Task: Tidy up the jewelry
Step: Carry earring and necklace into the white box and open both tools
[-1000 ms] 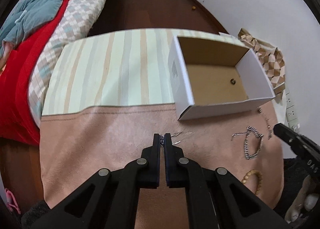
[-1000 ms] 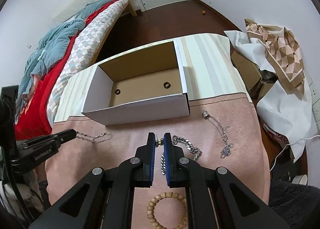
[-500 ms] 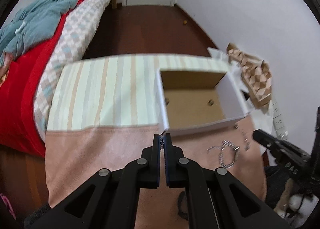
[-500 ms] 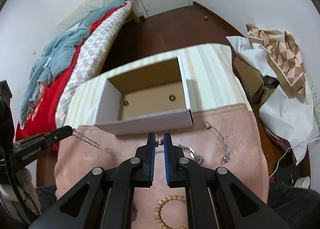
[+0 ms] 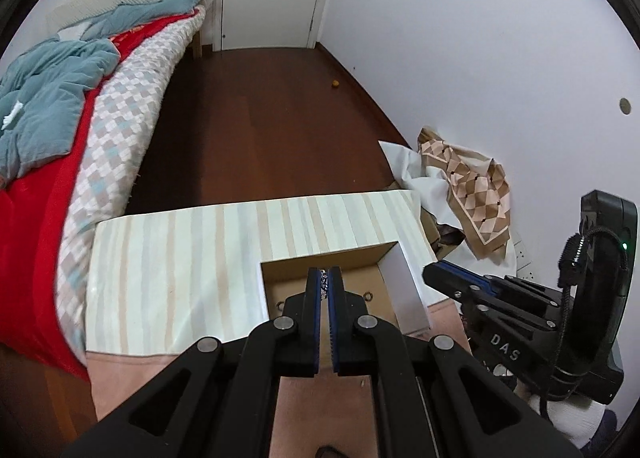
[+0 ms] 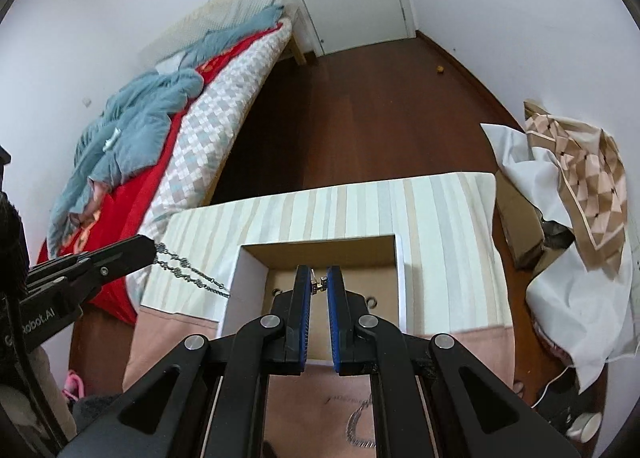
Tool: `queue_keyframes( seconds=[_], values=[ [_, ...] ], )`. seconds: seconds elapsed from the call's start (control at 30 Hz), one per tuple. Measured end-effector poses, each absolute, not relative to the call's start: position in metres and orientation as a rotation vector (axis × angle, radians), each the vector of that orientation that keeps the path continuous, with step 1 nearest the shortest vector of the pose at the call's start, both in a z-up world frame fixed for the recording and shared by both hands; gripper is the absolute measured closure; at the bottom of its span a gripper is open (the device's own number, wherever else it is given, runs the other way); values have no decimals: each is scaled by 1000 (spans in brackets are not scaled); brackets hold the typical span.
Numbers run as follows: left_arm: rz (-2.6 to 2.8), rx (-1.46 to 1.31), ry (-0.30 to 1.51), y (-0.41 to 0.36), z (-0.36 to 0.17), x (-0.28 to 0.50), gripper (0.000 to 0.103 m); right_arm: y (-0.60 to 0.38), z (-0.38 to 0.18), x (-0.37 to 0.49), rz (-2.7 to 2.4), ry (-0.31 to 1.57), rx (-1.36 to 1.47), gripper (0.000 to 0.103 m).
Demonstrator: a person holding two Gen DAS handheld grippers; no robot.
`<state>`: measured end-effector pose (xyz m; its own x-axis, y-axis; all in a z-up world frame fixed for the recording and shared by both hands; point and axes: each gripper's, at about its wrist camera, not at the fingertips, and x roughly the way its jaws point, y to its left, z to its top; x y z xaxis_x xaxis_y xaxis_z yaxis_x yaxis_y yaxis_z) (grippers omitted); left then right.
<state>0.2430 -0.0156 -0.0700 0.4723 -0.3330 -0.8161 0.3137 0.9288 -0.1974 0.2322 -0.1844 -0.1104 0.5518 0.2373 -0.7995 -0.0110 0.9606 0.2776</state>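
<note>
Both tongs are closed on jewelry above the open box (image 6: 320,286), presumably so each piece can be let down into it. The left gripper (image 5: 328,286) pinches a thin, flower-linked chain (image 6: 184,272) between its blue pads; in the right wrist view the chain hangs slack from the tips toward the box's left wall, where its lower end passes out of sight. The right gripper (image 6: 319,285) clamps a small metal clasp (image 6: 318,285) (the heavier curb chain (image 6: 360,426) below it shows only near the bottom edge, over the pink cloth (image 6: 168,342)). The box is white-walled card with a brown floor pierced by two ringed holes; it sits at the near edge of the striped cover (image 6: 360,209), nearer the right corner. Fine links are held at the ends, likely to keep them untangled.
</note>
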Motion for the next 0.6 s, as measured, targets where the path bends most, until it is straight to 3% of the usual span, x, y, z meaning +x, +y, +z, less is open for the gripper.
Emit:
queue_keyframes(
  seconds=[0.3, 0.43, 0.57, 0.6],
  values=[
    [-350, 4, 1097, -34, -114, 281, 101, -188, -162, 284, 172, 1153, 243, 94],
    [-292, 26, 1147, -37, -125, 291, 96, -192, -174, 293, 165, 1196, 257, 92],
    [-241, 35, 1172, -34, -132, 296, 96, -200, -170, 290, 125, 1175, 258, 61],
    [-226, 41, 1167, -32, -132, 295, 96, -202, -169, 289, 121, 1172, 261, 58]
  ],
)
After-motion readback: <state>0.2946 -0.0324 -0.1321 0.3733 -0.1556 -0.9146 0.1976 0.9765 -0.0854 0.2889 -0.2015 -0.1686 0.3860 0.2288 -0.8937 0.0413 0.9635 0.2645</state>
